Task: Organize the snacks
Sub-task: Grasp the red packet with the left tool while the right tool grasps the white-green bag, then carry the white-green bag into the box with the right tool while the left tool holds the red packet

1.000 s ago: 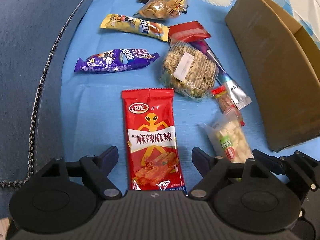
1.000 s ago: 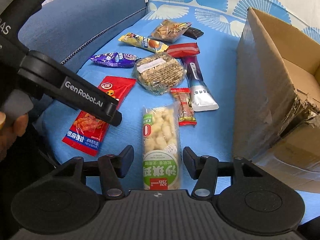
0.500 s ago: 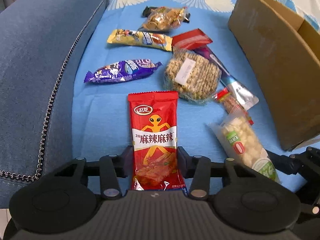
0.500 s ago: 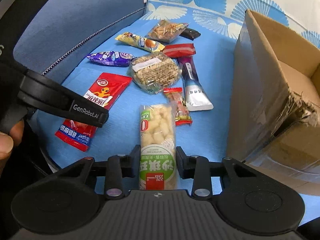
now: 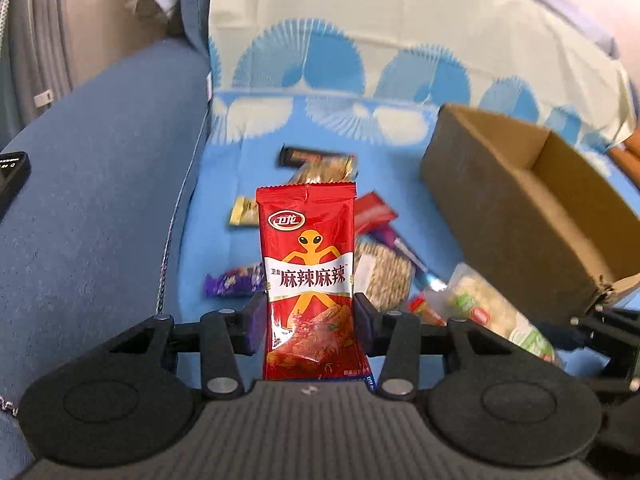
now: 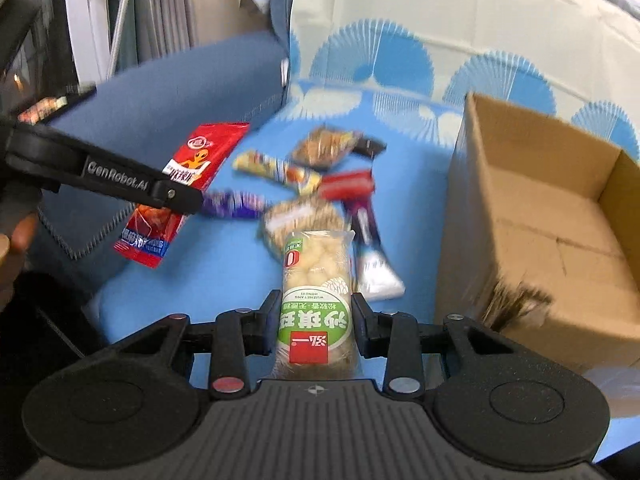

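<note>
- A blue sofa holds many snacks on a blue cloth.
- The left claw squeezes the red packet, up off the cloth.
- The right claw squeezes the white snack bag, lifted too.
- Carry both over the open box; stay above its wall, then let go.

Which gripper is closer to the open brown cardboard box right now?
Right. The right gripper holds its snack just beside the cardboard box; the left gripper is farther off, near the sofa arm.
</note>
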Motion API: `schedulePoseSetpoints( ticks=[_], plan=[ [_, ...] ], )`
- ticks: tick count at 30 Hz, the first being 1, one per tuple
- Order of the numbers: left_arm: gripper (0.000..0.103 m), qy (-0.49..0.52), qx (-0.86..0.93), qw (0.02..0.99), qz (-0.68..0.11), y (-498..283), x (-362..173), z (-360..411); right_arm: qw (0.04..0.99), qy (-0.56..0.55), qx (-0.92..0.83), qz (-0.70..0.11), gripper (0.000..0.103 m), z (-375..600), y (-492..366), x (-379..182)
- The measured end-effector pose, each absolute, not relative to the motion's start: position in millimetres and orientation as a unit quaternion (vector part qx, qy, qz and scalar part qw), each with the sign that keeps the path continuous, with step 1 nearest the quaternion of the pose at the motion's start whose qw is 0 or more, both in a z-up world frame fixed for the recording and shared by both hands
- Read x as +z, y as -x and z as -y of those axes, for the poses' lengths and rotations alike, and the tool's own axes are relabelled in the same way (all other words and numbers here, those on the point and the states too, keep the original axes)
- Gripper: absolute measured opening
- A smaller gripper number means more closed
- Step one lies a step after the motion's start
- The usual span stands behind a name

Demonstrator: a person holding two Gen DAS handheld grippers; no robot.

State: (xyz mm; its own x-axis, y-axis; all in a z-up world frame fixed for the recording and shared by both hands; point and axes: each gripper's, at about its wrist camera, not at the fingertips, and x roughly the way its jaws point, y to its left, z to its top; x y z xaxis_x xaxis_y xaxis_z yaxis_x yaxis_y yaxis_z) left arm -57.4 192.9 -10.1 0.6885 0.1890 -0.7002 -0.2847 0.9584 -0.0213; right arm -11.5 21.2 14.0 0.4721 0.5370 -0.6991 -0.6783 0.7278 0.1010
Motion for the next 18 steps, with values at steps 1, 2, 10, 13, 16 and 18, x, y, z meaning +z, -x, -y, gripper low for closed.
schedulePoseSetpoints(
  ticks=[1, 2, 10, 13, 16, 18],
  plan=[
    [0.050, 0.069, 0.122, 0.919, -0.368, 60, -13, -193, 0.856, 0.089, 0.357, -0.363, 0.038, -20, 11, 17],
    [0.050, 0.075, 0.115, 0.921, -0.364, 62, -15, -192, 0.859, 0.084, 0.357, -0.356, 0.038, -18, 11, 20],
    [0.050, 0.061, 0.089, 0.937, -0.332, 66, -14, -176, 0.875, 0.057, 0.363, -0.316, 0.037, -5, 9, 34],
    [0.050, 0.073, 0.085, 0.936, -0.335, 64, -15, -178, 0.876, 0.053, 0.361, -0.315, 0.038, -3, 7, 34],
    [0.050, 0.082, 0.085, 0.936, -0.333, 64, -16, -182, 0.878, 0.050, 0.358, -0.315, 0.038, -1, 6, 34],
    [0.050, 0.085, 0.086, 0.936, -0.331, 65, -15, -183, 0.880, 0.049, 0.357, -0.310, 0.037, 1, 6, 34]
  ],
)
